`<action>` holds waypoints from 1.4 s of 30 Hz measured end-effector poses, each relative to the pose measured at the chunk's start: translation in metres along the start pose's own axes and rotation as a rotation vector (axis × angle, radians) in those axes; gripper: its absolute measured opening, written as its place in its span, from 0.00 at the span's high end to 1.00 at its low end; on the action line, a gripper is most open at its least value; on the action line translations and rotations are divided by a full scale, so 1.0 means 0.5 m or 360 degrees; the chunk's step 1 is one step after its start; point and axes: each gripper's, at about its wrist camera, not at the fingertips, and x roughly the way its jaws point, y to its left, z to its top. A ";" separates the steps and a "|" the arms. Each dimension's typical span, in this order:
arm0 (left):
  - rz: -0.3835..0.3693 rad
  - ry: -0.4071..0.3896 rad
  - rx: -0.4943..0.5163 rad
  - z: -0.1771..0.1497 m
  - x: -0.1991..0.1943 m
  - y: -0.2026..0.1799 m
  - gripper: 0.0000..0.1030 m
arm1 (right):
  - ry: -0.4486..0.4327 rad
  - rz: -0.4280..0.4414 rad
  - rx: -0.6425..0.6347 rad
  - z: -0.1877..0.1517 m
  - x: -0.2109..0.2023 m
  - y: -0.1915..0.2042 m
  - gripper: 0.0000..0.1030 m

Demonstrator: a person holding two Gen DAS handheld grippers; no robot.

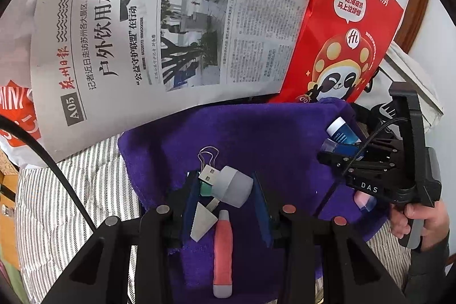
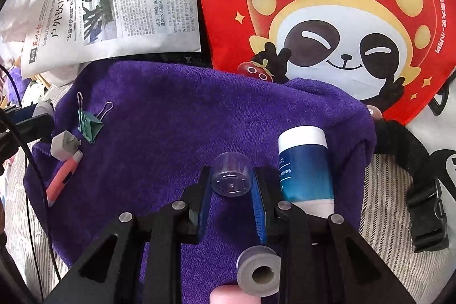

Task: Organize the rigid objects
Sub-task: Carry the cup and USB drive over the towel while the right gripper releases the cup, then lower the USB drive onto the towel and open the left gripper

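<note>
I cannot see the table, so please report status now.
Left gripper shut on USB adapter. Right gripper shut on clear cap. Blue tube close beside right gripper.

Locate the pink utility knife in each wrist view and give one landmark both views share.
Left wrist view: pink utility knife at bottom centre, upright in the picture, just below the grey USB adapter.
Right wrist view: pink utility knife at far left, slanted, below the same adapter.
Shared landmark: the purple towel beneath both.
</note>
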 end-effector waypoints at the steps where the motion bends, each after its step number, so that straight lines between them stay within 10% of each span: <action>1: 0.0001 0.0002 0.0002 -0.001 0.001 -0.002 0.66 | 0.0003 0.0005 -0.0001 -0.001 0.000 0.001 0.74; 18: 0.0007 0.0069 0.0047 -0.008 0.046 -0.024 0.66 | -0.0097 0.0055 0.0015 0.030 -0.081 -0.036 0.53; 42: 0.0090 0.0178 0.0210 -0.030 0.133 -0.099 0.66 | -0.0245 -0.0010 0.0008 0.022 -0.173 -0.067 0.52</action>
